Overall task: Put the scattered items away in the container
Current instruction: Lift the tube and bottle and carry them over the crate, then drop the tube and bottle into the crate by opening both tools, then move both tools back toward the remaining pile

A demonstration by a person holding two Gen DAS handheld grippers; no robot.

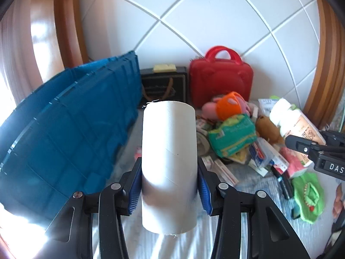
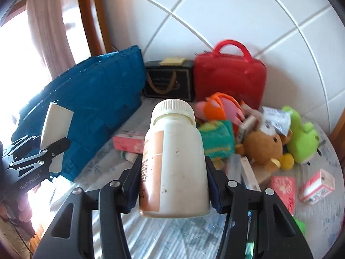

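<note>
Left wrist view shows the left tool point(image 1: 169, 185) closed on a white cardboard tube point(image 1: 169, 161), its blue pads pressed against the tube's two sides and the tube's long axis running straight out along the fingers, away from the camera. The blue ribbed plastic crate point(image 1: 71, 129), which I take to be the container, stands at the left edge of the bed point(image 1: 254, 185), just left of the tube and reaching back to the white tiled wall point(image 1: 194, 17). From this tool the crate lies to the left and slightly ahead, so the carry looks like a sideways swing over its near rim; the crate's opening is not visible from here.

In the right wrist view the right tool point(image 2: 173, 181) grips a cream plastic bottle with a ribbed white cap and an orange label point(image 2: 174, 161), cap pointing away, its fingers clamped on the bottle's body. The same crate sits well to its left, with the left tool and its tube between them. The left tool is therefore the nearer of the two and should probably unload first.

The remaining clutter, including a brown teddy bear point(image 2: 264, 145), a green plush frog point(image 2: 303, 136) and a green tissue pack point(image 1: 234, 133), lies heaped toward the bed's far right corner below a red plastic carry case point(image 1: 221, 77).
</note>
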